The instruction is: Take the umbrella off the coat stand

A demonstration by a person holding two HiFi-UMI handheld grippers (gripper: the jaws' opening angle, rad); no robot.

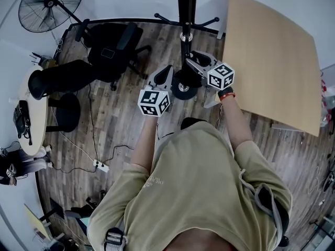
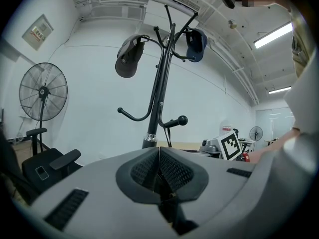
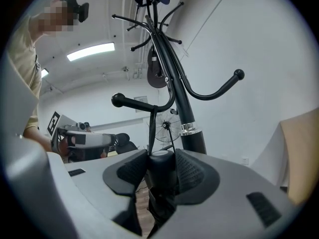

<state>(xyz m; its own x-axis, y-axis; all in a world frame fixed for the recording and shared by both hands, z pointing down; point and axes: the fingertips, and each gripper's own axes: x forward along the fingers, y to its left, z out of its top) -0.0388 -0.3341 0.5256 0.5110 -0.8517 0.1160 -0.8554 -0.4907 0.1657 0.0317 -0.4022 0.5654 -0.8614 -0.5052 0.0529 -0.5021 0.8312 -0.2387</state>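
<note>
- Right gripper view: the black umbrella (image 3: 162, 176) has its stubby round handle squeezed between the pads of the right gripper (image 3: 160, 157), so that claw's clamped on it.
- Its thin black strap (image 3: 150, 126) hangs over a ball-tipped hook (image 3: 142, 103) on the black metal coat stand (image 3: 187, 114).
- The left gripper (image 2: 158, 156) is pinched closed on nothing, facing the stand.
</note>
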